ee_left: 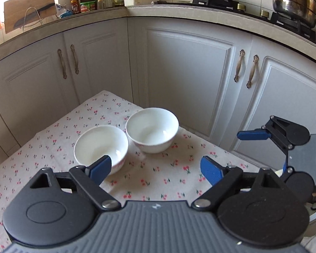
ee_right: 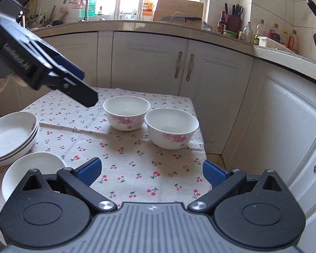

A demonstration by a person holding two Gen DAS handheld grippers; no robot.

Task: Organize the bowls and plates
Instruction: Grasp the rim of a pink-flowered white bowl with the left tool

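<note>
My left gripper (ee_left: pixel 155 168) and right gripper (ee_right: pixel 151 171) hang with fingers spread, empty (staged for stacking): two white floral porcelain bowls (ee_right: pixel 126 112) stand unstacked on the bench (ee_right: pixel 137 168).

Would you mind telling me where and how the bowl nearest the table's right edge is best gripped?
Probably the near rim of the right bowl: it stands upright and empty, so the right gripper can come from above, one finger inside the wall, one outside, away from the neighbouring bowl.

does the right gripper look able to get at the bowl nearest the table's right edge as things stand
Probably yes. The right gripper is open and empty, and only bare tablecloth lies between it and that bowl. The neighbouring bowl stands apart, leaving the near rim free.
</note>
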